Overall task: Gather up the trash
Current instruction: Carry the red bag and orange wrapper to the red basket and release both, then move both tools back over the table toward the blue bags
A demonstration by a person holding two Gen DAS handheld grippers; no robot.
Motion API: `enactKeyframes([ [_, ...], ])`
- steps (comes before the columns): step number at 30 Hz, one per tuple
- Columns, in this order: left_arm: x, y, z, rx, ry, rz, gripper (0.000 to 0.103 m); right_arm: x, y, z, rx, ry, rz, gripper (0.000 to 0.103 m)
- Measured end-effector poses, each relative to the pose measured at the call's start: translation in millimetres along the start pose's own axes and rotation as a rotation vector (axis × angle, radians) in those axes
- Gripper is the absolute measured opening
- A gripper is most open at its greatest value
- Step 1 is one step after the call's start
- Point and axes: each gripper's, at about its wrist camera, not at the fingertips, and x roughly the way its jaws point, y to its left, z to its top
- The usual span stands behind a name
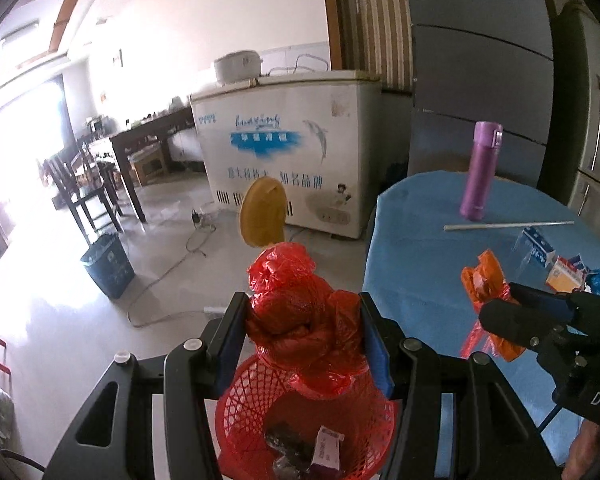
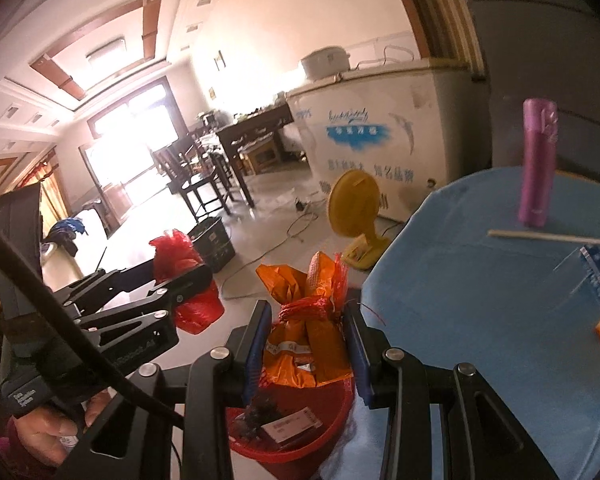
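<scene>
My left gripper [image 1: 302,308] is shut on a crumpled red plastic bag [image 1: 284,276], held just above a red mesh basket [image 1: 252,400]. The basket holds a white carton and a dark wrapper. My right gripper [image 2: 306,312] is shut on an orange packet [image 2: 308,344] bound in red netting, over the same basket's rim [image 2: 324,432]. In the left wrist view the right gripper [image 1: 500,308] and orange packet [image 1: 484,276] hang at the right over the table edge. In the right wrist view the left gripper [image 2: 188,276] and red bag [image 2: 176,252] are at the left.
A blue-clothed round table [image 1: 420,248] carries a purple flask [image 1: 480,172], a thin rod [image 1: 508,225] and small cartons [image 1: 540,246]. On the floor stand a yellow fan [image 1: 262,212], a dark bin [image 1: 108,264] and loose cables. A chest freezer [image 1: 284,152] stands behind, with a dining table and chairs at the left.
</scene>
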Motion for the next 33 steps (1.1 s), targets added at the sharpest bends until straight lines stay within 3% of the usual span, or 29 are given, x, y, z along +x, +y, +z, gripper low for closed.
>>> enactKeyframes([
  [4,15.8,11.3,-14.4,-0.025,0.069,-0.044,0.058,16.7,2.6,-5.9,0.005,0.038,0.032,0.04],
  [11,56.8,29.8,-53.8,-0.11,0.252,-0.21,0.059,54.3,-8.0,-17.5,0.092,0.138,0.124,0.043],
  [15,73.4,40.3,-71.8,-0.145,0.326,-0.216,0.062,75.3,-16.8,-28.1,0.161,0.192,0.151,0.064],
  [18,77.6,47.6,-78.6,-0.156,0.352,-0.187,0.064,84.7,-29.4,-32.2,0.228,0.209,0.186,0.065],
  [24,66.7,41.2,-67.1,-0.095,0.303,-0.128,0.067,72.6,-35.7,-31.1,0.227,0.157,0.149,0.065],
  [27,52.3,25.2,-51.4,-0.033,0.24,-0.113,0.073,54.9,-39.1,-28.1,0.204,0.107,0.111,0.065],
  [33,17.1,-13.2,-22.6,0.095,0.121,-0.062,0.073,2.2,-56.5,-21.2,0.199,-0.012,0.044,0.065],
])
